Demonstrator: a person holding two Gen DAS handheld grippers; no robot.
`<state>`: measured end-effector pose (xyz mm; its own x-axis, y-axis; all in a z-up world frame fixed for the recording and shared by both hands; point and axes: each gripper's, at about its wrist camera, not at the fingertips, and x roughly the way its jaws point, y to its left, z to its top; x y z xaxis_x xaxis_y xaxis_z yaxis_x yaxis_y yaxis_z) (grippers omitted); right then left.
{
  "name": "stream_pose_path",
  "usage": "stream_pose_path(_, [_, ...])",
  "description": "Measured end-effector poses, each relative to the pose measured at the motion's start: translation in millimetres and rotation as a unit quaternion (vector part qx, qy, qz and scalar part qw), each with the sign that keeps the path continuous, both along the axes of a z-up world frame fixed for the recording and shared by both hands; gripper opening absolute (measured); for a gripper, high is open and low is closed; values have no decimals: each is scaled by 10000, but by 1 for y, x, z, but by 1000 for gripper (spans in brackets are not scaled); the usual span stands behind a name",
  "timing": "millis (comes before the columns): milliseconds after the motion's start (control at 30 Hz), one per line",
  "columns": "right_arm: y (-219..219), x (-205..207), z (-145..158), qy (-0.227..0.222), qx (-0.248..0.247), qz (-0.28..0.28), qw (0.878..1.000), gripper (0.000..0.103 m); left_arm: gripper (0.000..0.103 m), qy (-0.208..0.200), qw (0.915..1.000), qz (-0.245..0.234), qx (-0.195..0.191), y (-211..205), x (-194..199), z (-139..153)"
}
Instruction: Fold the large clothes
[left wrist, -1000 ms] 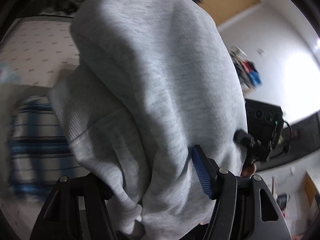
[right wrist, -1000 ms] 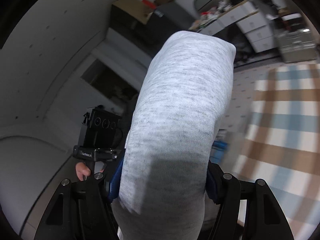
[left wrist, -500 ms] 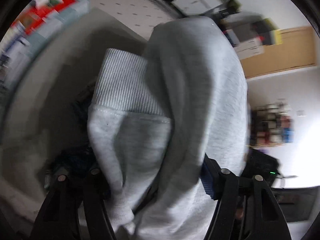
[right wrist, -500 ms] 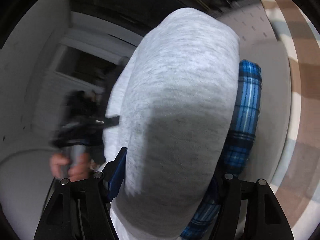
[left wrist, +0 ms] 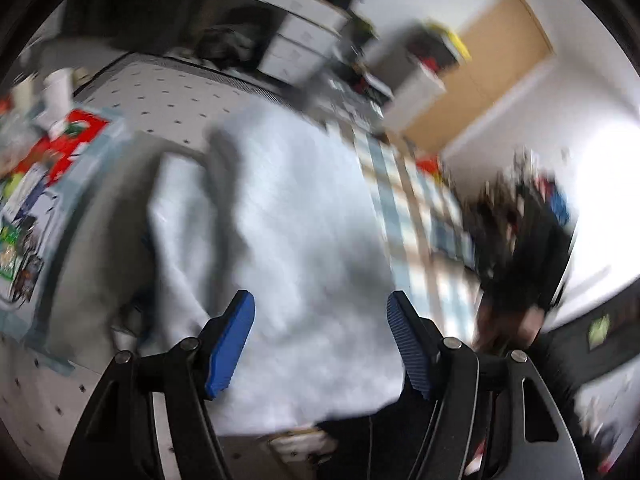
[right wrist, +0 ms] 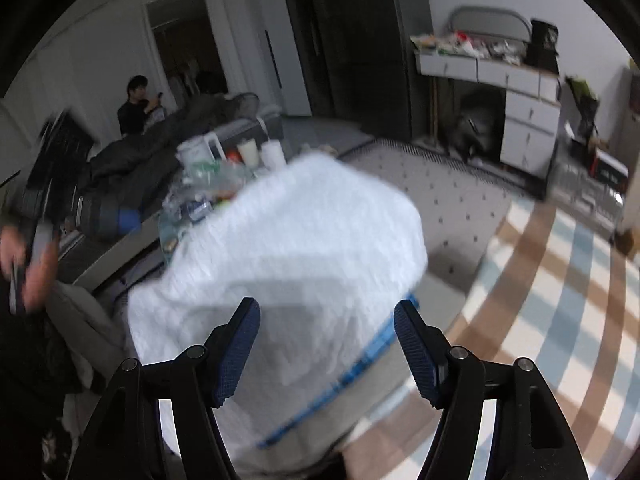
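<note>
Both grippers, L (left wrist: 320, 344) & R (right wrist: 327, 350), spread apart above grey sweatshirt (right wrist: 288, 248)

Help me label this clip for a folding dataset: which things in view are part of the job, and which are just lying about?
Job:
- grey sweatshirt
- blue plaid garment beneath it
- left claw, open
- right claw, open

Lying about:
- cups
- white drawers
- striped rug
- seated person

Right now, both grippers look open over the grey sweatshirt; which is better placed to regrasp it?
Probably left gripper: the grey sweatshirt spreads beyond both its fingers, whereas right gripper sits near the garment's edge.
</note>
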<state>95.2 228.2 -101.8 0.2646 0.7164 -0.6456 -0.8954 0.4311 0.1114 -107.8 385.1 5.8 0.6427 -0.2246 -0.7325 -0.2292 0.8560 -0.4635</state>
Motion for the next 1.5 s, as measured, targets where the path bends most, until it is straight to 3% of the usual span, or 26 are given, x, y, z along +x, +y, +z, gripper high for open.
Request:
stream_pose_path(33, [15,3,5,-66,-30,42,10000,68,64,200,9996,-50,203,-9,6,-23])
stream_pose_path(100, [49,9,8,-226,-273,165,9992,62,64,390,9989,8,247,-1,12,-65])
stream_pose_path(233, [98,6,-1,-236,-824,102,9963,61,64,120,9991,402,-58,32,8,-104])
stream_pose_path(300, [122,14,-20,-305,-1505,-49,9881,59,64,-37,9985,504,-193,38,0,-103])
stream_pose_path(367, [142,24,-45,-309,-2158,-136,9759,61,64,-100,9986,510,-20,41,-3,-106])
stream_pose_path(433, [152,30,-59,-265,-2409,-224,9699,61,67,-160,9985,487,213,39,-10,-109])
stream_pose_path(500, [154,32,-70,-281,-2598,-237,9650,61,68,-248,9984,487,176,46,-8,-118])
stream_pose_path(633, [150,24,-68,-481,-2466,-324,9674,61,68,-338,9980,540,-31,38,-19,-116])
stream_pose_path(733, [143,7,-43,-853,-2337,-174,9684,59,68,-265,9974,645,183,30,-32,-109])
stream_pose_path(833, [116,-24,1,-800,-1899,471,9774,59,70,-206,9961,553,659,5,-39,-94])
stream_pose_path(933, [89,-61,26,-898,-1685,1053,9759,73,73,-244,9971,509,519,6,-41,-99])
stream_pose_path(1033, [83,-87,-6,-563,-2376,1417,9593,72,74,-280,9976,615,127,14,-43,-98])
stream_pose_path(1100, [84,-97,-52,-650,-3050,1440,9392,69,74,-257,9974,649,172,15,-41,-97])
stream_pose_path(1133, [83,-98,-65,-734,-3100,1399,9375,69,74,-225,9972,677,229,13,-41,-97])
stream_pose_path(1200, [80,-89,-80,-469,-2858,1174,9499,72,74,-79,9964,729,437,0,-42,-94])
stream_pose_path(1300, [69,-79,-78,-204,-2285,927,9689,75,77,17,9942,852,656,-10,-41,-88])
stream_pose_path(1433, [34,-79,-65,-120,-1530,628,9862,74,77,157,9907,1088,799,-16,-43,-76])
stream_pose_path(1500, [2,-75,-52,266,-982,431,9939,73,77,118,9867,1305,964,-27,-51,-64])
